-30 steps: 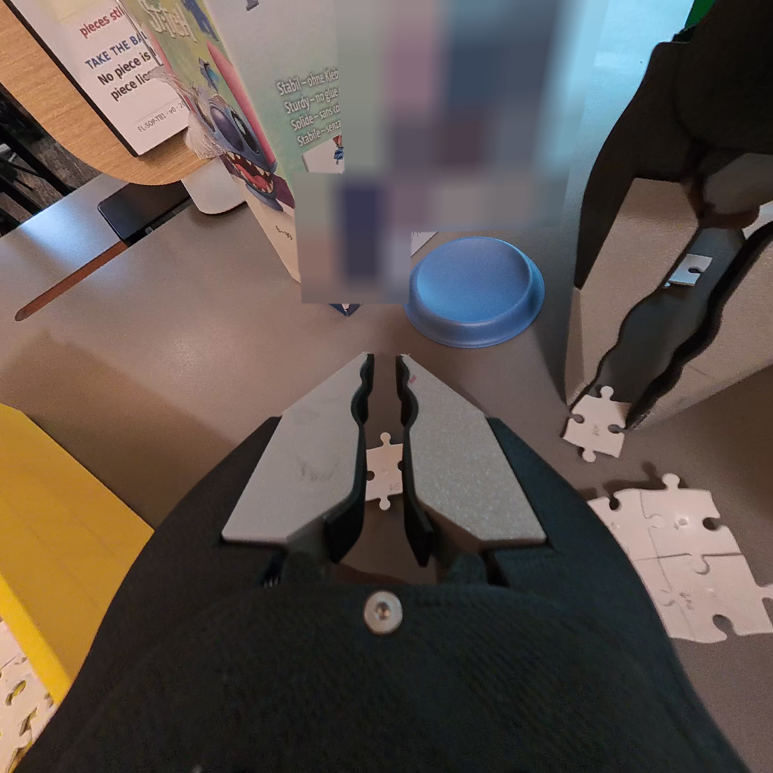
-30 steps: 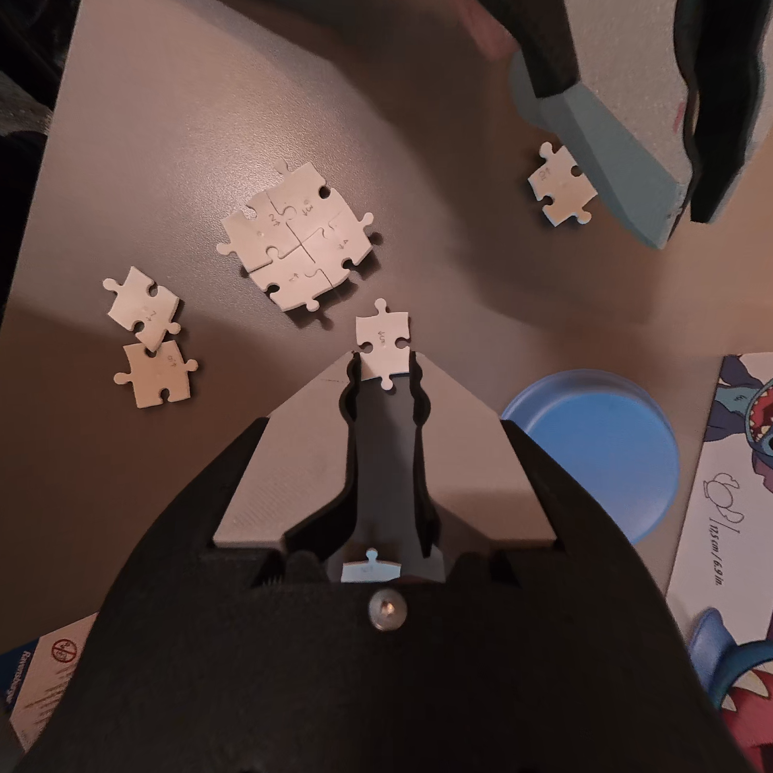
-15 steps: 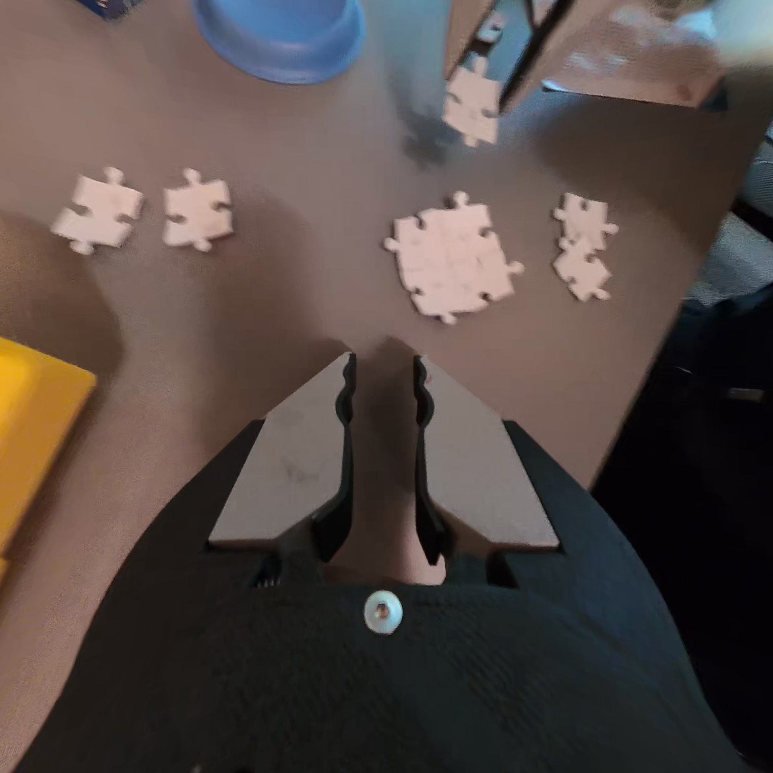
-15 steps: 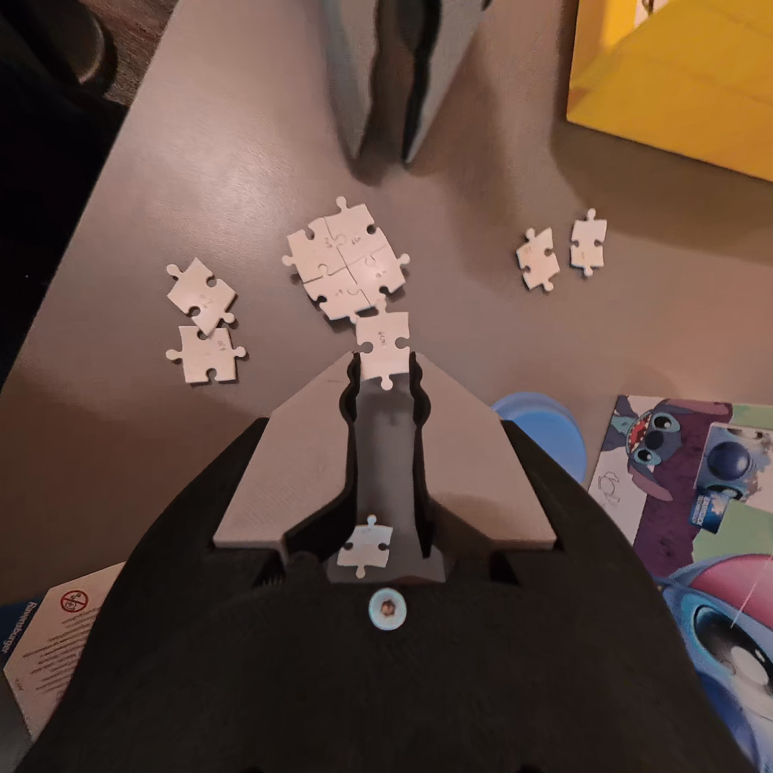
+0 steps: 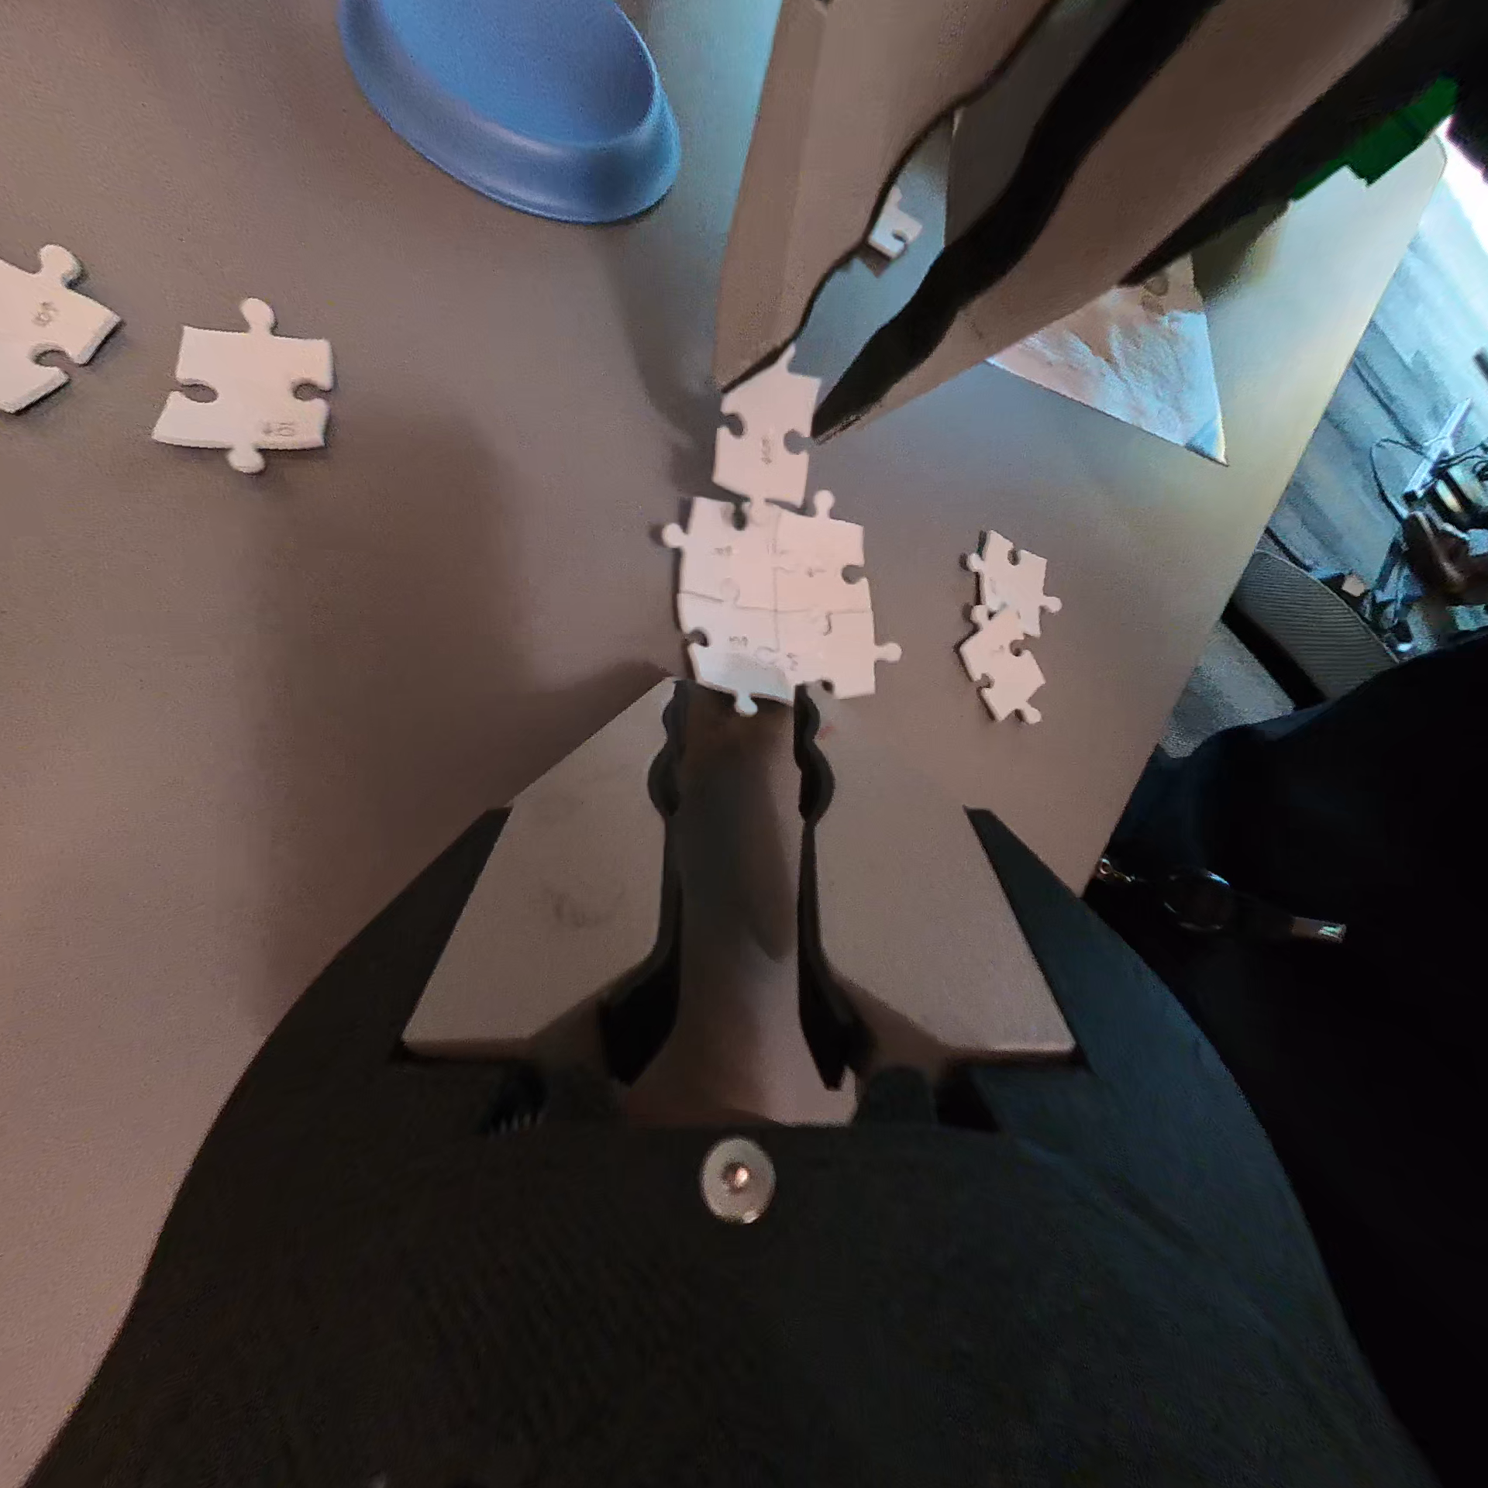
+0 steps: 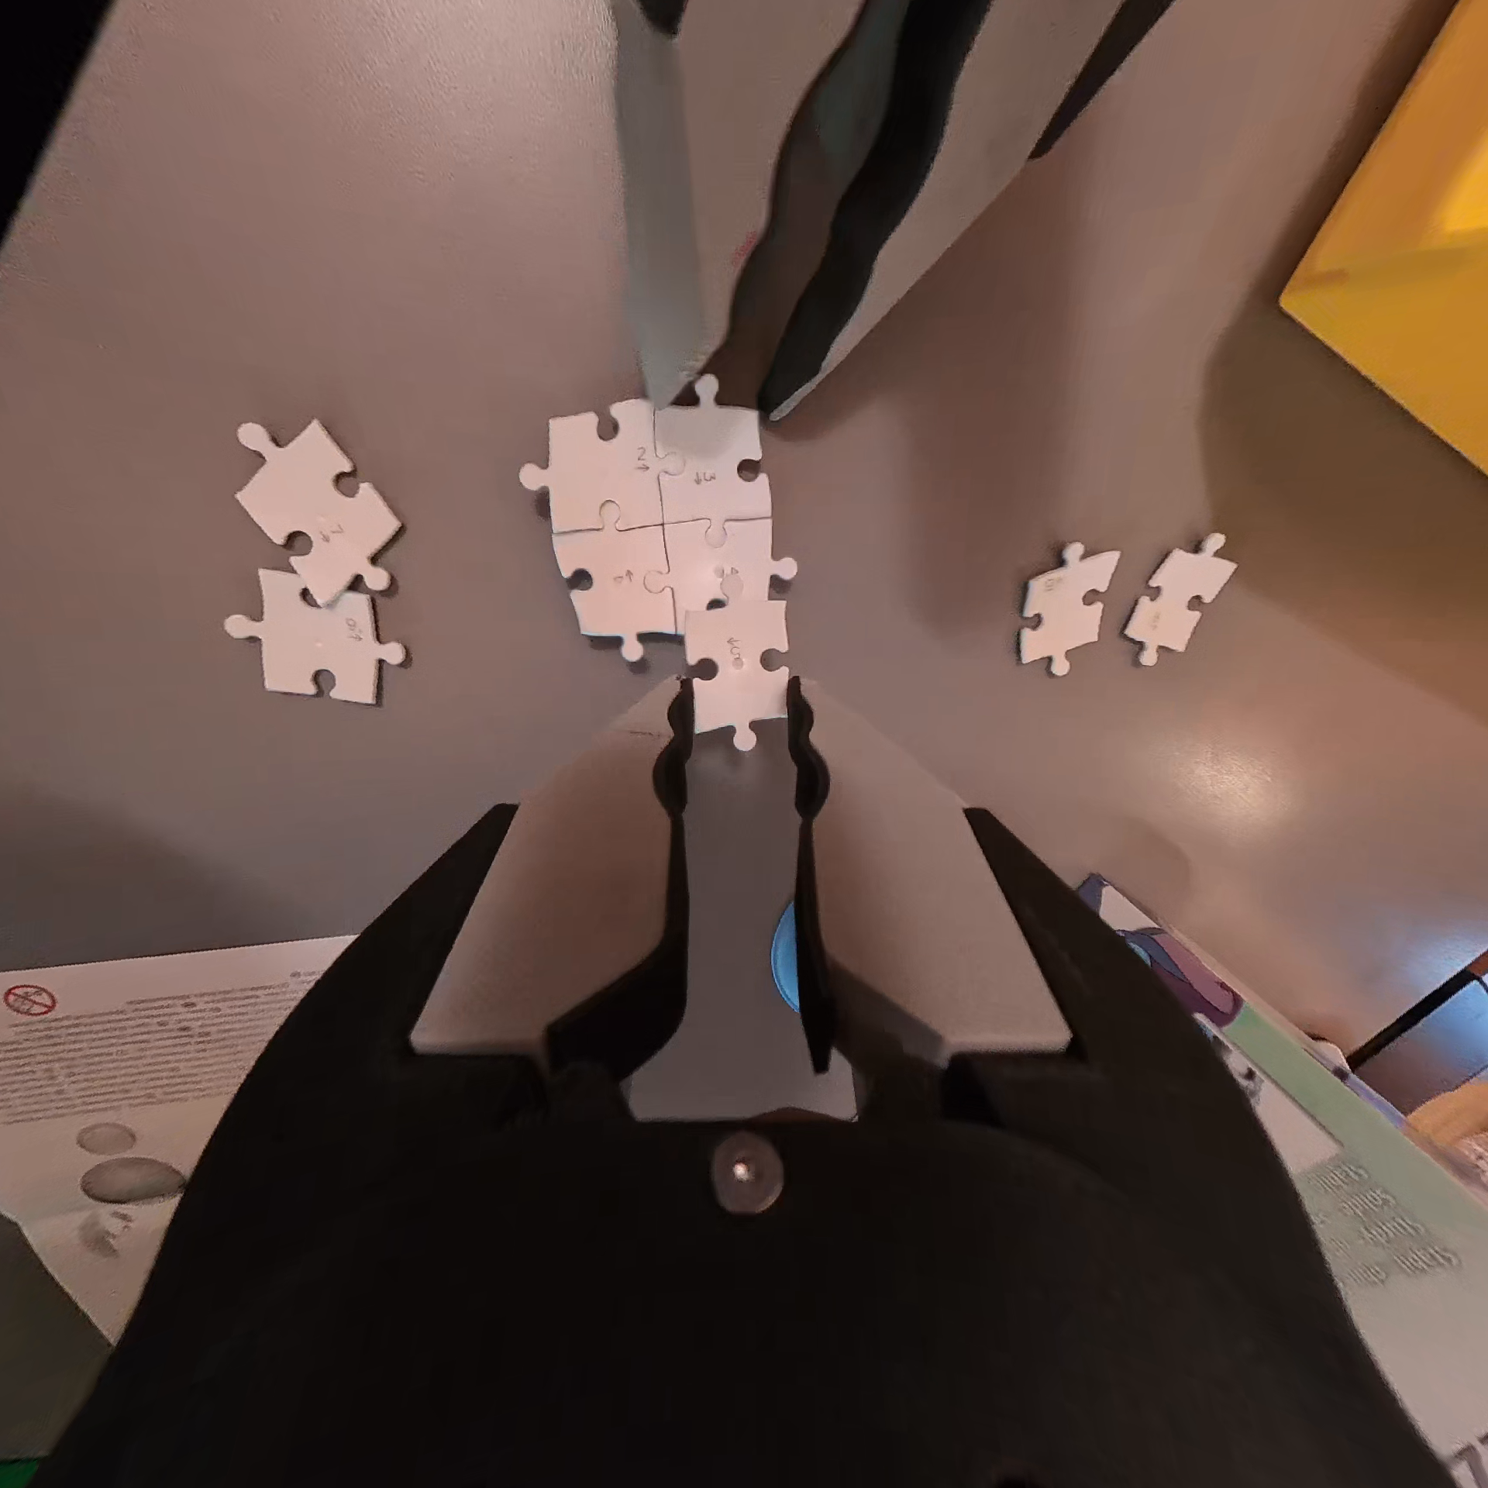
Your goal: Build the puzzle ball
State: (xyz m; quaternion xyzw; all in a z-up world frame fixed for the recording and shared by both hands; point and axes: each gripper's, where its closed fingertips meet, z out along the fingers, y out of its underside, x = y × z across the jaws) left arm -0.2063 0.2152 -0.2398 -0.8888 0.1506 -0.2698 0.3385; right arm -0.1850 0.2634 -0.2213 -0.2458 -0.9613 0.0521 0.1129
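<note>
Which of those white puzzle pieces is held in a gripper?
The single piece pinched at the right gripper tips, touching the joined block; the rest lie loose.

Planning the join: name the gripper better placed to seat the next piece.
Right. The right gripper already grips a single piece at the edge of the four-piece block. The left gripper is open, best for steadying the block's opposite edge.
</note>
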